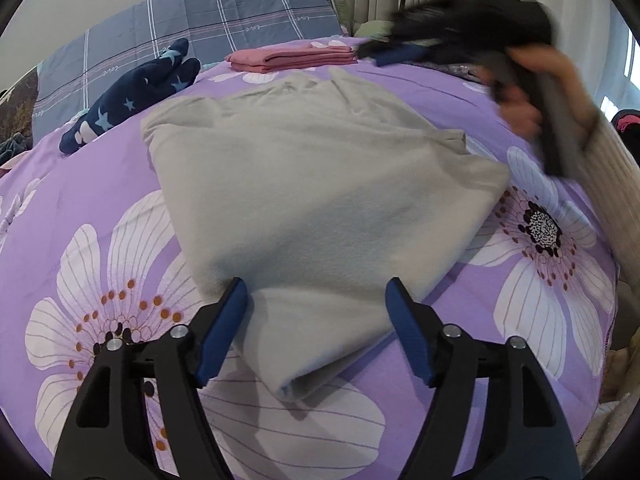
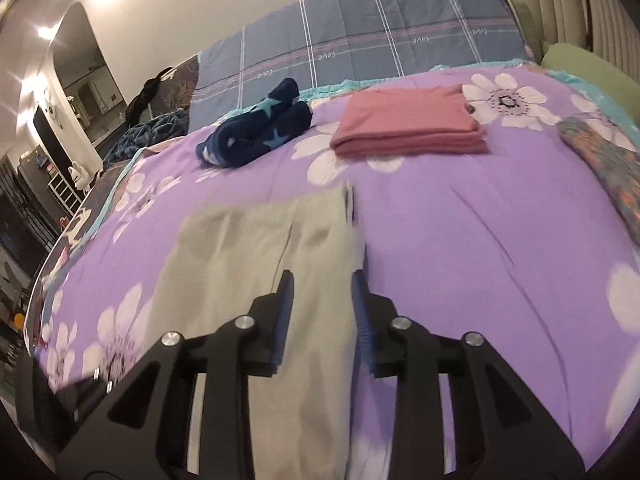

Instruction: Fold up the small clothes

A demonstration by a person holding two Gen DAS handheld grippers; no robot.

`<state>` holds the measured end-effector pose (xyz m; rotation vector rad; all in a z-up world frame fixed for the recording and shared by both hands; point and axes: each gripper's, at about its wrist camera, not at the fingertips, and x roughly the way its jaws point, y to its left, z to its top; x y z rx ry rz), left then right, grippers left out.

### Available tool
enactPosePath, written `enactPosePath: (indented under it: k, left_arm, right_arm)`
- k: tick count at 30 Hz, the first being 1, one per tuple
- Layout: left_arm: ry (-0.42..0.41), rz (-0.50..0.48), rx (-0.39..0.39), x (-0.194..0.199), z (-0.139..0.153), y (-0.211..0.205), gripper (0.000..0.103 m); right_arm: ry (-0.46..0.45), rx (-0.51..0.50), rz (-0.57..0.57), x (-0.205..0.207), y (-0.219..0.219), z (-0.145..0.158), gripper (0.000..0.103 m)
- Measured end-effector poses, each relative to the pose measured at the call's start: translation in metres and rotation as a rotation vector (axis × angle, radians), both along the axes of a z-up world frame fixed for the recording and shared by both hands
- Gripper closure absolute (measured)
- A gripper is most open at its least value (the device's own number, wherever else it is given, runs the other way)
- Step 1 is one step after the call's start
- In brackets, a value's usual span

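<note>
A: Where is the grey garment [image 1: 320,184] now?

B: It lies folded on the purple flowered bed cover [image 1: 100,208], its long axis running away from the left gripper [image 1: 316,308] toward the headboard. The near corner sits between the left gripper's jaws, which stand wide apart and do not press the cloth.

A: And the right gripper [image 2: 320,296]?

B: Its jaws are partly apart with nothing between them. From its own camera it hangs above the garment's right edge. In the left view it is blurred, at the far right.

A: Which hand is nearer for the next fold?

B: I judge the left one, because the near end is already under it. The folded pink garment [image 2: 412,128] and the navy star-patterned piece [image 2: 256,132] lie well apart, near the headboard.
</note>
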<state>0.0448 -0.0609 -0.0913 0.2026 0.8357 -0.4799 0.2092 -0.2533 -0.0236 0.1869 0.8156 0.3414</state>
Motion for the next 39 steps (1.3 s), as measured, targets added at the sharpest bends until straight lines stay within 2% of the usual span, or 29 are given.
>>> enactPosePath:
  k: [5,7,8,9,10,13,16,18,21,23,25,27,29,31,35,36,37,38,39]
  left_arm:
    - [0.002,-0.007,-0.005,0.000,-0.001,0.000,0.026]
    - [0.006,-0.010,-0.014,0.001,-0.001,0.000,0.025]
    - [0.007,-0.011,-0.016,0.001,-0.001,0.000,0.024]
    - [0.008,-0.012,-0.017,0.001,-0.001,0.000,0.024]
    - [0.010,-0.013,-0.020,0.001,-0.001,0.000,0.024]
    - [0.018,-0.019,-0.035,0.003,-0.002,0.001,0.021]
    - [0.030,-0.045,-0.038,0.003,-0.004,-0.002,0.012]
    - [0.024,-0.056,-0.005,0.002,-0.006,-0.009,0.010]
    - [0.003,-0.056,0.040,-0.002,-0.007,-0.015,0.010]
    - [0.009,-0.057,0.024,-0.001,-0.006,-0.012,0.010]
    - [0.014,-0.058,0.013,-0.001,-0.006,-0.010,0.010]
    - [0.011,-0.058,0.016,-0.003,-0.005,-0.010,0.010]
    - [0.008,-0.057,0.018,-0.004,-0.005,-0.010,0.010]
    - [0.008,-0.058,0.018,-0.004,-0.005,-0.010,0.010]
    - [0.009,-0.058,0.015,-0.003,-0.005,-0.009,0.010]
    - [0.009,-0.058,0.013,-0.003,-0.005,-0.009,0.010]
    - [0.010,-0.059,0.009,-0.003,-0.005,-0.008,0.010]
    - [0.011,-0.058,0.006,-0.003,-0.005,-0.008,0.010]
    - [0.014,-0.058,0.002,-0.003,-0.005,-0.007,0.010]
  right_arm:
    - [0.041,-0.100,0.009,0.055,0.022,-0.017,0.057]
    - [0.076,-0.123,0.018,0.075,0.027,-0.030,0.056]
    - [0.085,-0.126,0.018,0.079,0.028,-0.034,0.059]
    - [0.092,-0.123,0.023,0.083,0.029,-0.038,0.092]
    - [0.082,-0.111,0.018,0.084,0.028,-0.038,0.098]
    - [0.004,-0.068,0.000,0.076,0.025,-0.028,0.100]
    - [0.047,-0.102,0.004,0.085,0.025,-0.042,0.100]
    - [0.038,-0.138,-0.046,0.088,0.019,-0.045,0.102]
    - [0.036,-0.087,-0.146,0.085,0.001,-0.031,0.097]
    - [-0.004,-0.049,-0.116,0.077,0.006,-0.011,0.097]
    - [-0.050,-0.079,-0.011,0.067,0.033,0.009,0.097]
    - [-0.070,-0.108,0.113,0.060,0.071,0.023,0.082]
    - [-0.051,-0.120,0.227,0.059,0.109,0.025,0.070]
    - [0.019,-0.155,0.337,0.061,0.156,0.013,0.070]
    - [0.097,-0.273,0.409,0.071,0.216,-0.020,0.071]
    - [0.132,-0.305,0.408,0.079,0.228,-0.034,0.079]
    - [0.142,-0.333,0.389,0.087,0.234,-0.042,0.099]
    - [0.130,-0.349,0.352,0.094,0.237,-0.048,0.103]
    - [0.103,-0.325,0.294,0.105,0.235,-0.047,0.103]
